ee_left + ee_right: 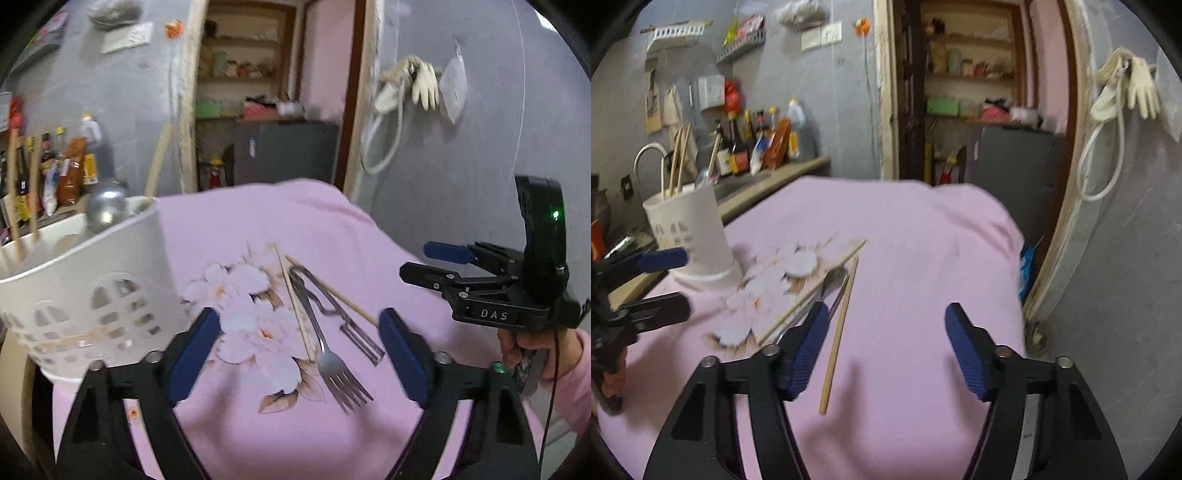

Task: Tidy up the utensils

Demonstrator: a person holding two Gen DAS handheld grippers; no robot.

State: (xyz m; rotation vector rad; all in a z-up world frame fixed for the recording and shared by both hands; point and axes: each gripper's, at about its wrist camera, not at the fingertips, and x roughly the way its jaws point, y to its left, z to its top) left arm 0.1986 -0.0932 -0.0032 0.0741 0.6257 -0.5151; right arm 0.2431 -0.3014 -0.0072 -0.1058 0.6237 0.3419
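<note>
Grey walls [831, 92] enclose the room. A doorway [979, 92] with a pale frame opens onto wooden shelves [967, 74] crowded with containers, above a dark grey cabinet [286, 151]. White gloves [424, 83] and a looped hose [1104, 162] hang on the wall to the doorway's right. Bottles [757, 144] line a counter [775, 181] on the left.

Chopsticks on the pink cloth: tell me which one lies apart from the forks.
The chopstick on the right in the right wrist view, with bare cloth on its right. The other chopstick slants leftward, pressed alongside the forks.
</note>
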